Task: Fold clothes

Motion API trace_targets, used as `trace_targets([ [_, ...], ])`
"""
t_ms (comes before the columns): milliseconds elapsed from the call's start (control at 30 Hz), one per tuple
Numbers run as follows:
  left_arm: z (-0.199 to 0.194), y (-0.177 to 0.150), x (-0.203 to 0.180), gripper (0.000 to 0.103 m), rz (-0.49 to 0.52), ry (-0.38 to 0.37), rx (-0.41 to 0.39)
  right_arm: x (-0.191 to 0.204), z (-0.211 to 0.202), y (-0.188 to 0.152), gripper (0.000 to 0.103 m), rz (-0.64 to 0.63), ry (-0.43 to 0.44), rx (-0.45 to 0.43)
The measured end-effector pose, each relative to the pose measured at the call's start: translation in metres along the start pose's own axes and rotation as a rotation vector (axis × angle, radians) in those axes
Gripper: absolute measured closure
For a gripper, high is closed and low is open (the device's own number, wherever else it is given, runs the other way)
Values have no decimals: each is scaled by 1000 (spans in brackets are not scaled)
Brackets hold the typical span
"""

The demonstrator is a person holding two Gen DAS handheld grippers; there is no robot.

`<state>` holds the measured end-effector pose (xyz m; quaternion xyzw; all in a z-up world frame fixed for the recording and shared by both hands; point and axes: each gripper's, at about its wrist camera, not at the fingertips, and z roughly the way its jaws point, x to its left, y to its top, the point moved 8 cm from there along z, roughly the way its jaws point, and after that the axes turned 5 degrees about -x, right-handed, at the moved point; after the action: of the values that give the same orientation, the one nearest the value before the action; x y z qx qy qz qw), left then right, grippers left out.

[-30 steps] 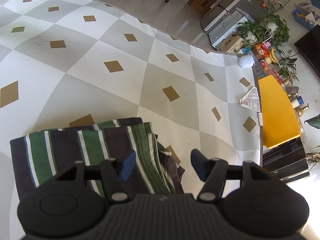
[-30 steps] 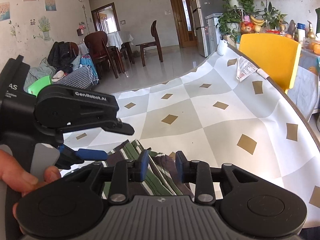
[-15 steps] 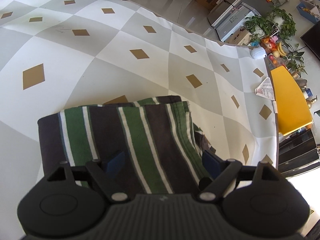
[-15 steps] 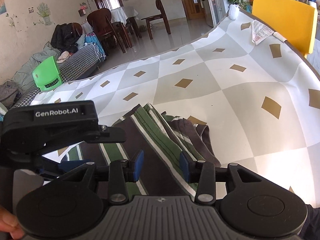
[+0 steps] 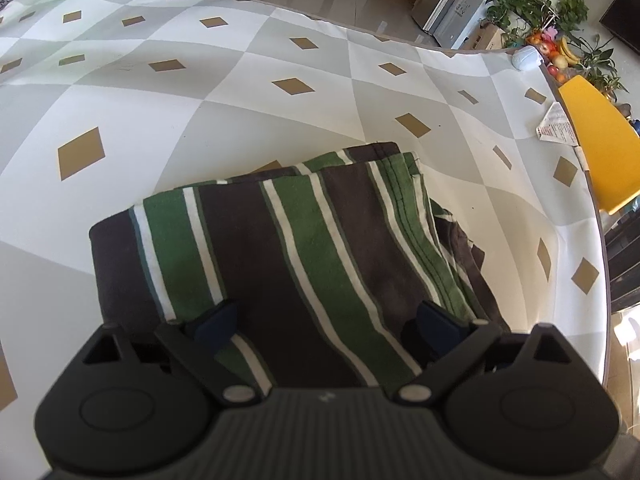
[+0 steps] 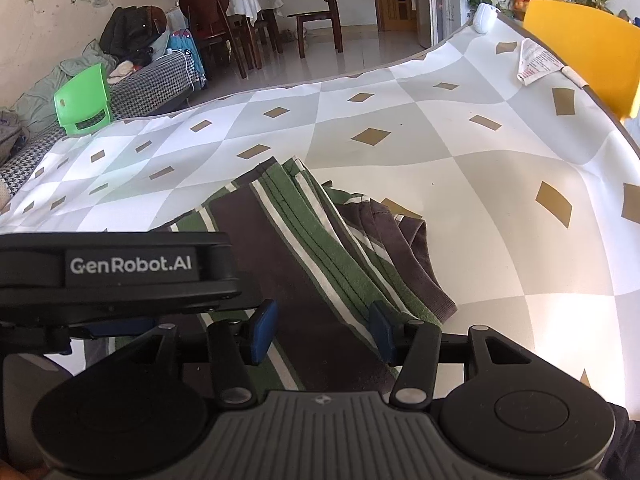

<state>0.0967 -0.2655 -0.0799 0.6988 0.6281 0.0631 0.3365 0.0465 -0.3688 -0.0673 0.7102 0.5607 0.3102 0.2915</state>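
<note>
At frame bottom, left claw [image 5: 326, 322] and right claw [image 6: 320, 332] gape empty over folded striped garment [image 5: 280, 248]; snagging its loose right edge could unfold it.

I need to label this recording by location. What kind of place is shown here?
Most likely a home living and dining room: wooden dining chairs around a covered table, a refrigerator, houseplants with fruit, and a striped garment on a patterned tablecloth.

A lived-in home: dining chairs [image 6: 316, 12], fridge [image 5: 460, 20], houseplants [image 5: 540, 4] (fruit beside them).
</note>
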Motion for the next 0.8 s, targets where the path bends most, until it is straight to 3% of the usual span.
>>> trace_targets([
  [100, -2, -3, 2, 0, 4, -16, 0, 3, -1, -2, 53, -18, 4, 4],
  [267, -6, -8, 6, 0, 36, -6, 9, 16, -1, -7, 51, -107, 2, 10],
  [800, -33, -28, 38, 0, 73, 22, 21, 57, -12, -29, 43, -209, 68, 40],
])
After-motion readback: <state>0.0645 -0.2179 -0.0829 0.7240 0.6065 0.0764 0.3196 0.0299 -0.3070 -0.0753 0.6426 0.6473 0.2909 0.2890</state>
